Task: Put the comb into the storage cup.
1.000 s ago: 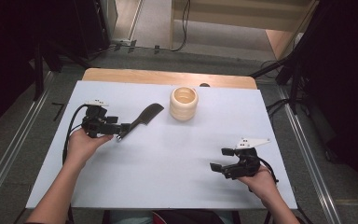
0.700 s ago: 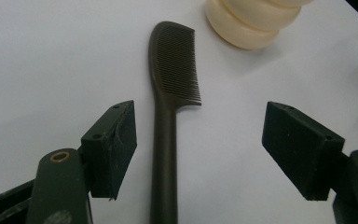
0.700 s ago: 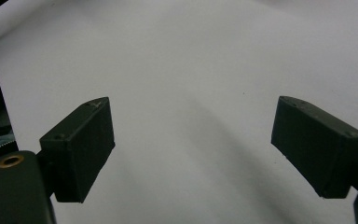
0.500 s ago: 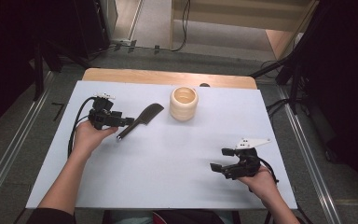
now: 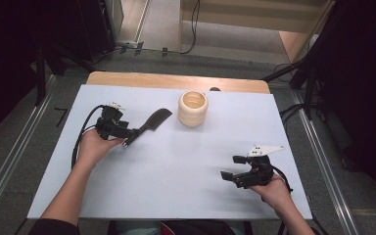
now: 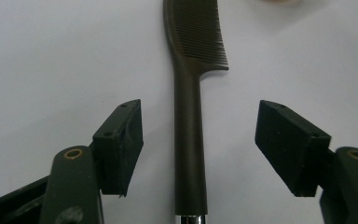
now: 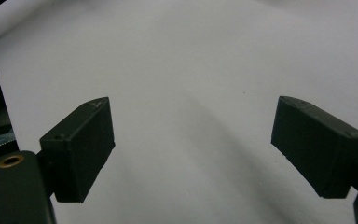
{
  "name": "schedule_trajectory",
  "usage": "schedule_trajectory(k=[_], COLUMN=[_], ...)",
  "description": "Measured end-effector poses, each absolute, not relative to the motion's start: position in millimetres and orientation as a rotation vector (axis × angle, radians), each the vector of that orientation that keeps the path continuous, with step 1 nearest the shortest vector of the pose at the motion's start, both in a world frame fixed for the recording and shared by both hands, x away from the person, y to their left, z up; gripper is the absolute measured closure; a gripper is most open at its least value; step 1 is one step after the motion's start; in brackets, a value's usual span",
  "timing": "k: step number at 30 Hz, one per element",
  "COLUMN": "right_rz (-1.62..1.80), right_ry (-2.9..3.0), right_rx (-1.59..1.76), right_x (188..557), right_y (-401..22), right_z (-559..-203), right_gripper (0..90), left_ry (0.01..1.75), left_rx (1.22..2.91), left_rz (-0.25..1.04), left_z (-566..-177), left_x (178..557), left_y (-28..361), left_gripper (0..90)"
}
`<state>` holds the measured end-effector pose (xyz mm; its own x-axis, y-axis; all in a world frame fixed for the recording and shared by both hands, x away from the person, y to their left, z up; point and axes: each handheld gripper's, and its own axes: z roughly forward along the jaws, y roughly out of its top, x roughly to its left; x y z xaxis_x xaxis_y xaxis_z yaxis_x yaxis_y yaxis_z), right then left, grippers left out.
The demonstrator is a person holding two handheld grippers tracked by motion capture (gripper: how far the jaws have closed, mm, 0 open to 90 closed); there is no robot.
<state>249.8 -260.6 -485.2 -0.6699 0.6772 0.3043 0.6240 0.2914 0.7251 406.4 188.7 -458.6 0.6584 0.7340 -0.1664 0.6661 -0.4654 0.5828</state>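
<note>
We note the left gripper [image 6: 198, 144] with jaws wide but just now closing in, the dark comb [image 6: 193, 93] lying on the white table [image 5: 176, 196] with its handle between them untouched, a ribbed cream cup [image 5: 193, 108] just beyond, and the right gripper [image 5: 231, 167] wide open, well apart

In the left gripper view, the dark comb [image 6: 189, 112] runs off the top and bottom edges; a cream ribbed cup [image 6: 279, 1] is cut to a sliver at the top.
</note>
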Motion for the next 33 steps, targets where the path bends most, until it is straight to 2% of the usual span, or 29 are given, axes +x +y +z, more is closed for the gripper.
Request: schedule_trajectory(k=[7, 14, 22, 28, 33], right_rz=[1.342, 1.341, 1.34, 1.338, 1.332], right_ry=[2.475, 2.477, 2.477, 2.479, 2.482], right_rx=[1.246, 1.245, 1.245, 1.245, 1.247], right_x=[249.8, 249.8, 250.1, 250.1, 250.3], right_y=[-260.6, -260.5, -260.4, -259.7, -259.0], right_z=[-485.3, -485.2, -485.4, -485.9, -486.7], right_gripper=[11.5, 11.5, 11.6, 11.5, 11.6], left_ry=[1.084, 1.107, 1.111, 1.133, 1.131], left_rx=[2.314, 2.371, 2.474, 2.53, 2.538], left_rz=[0.161, 0.158, 0.222, 0.302, 0.316], left_z=[-464.5, -470.7, -476.0, -475.9, -476.7], left_x=[404.1, 403.0, 399.9, 396.2, 395.6], left_y=[185.2, 182.2, 172.0, 160.6, 159.5], left_gripper=[41.5, 54.8, 70.7, 71.5, 72.0])
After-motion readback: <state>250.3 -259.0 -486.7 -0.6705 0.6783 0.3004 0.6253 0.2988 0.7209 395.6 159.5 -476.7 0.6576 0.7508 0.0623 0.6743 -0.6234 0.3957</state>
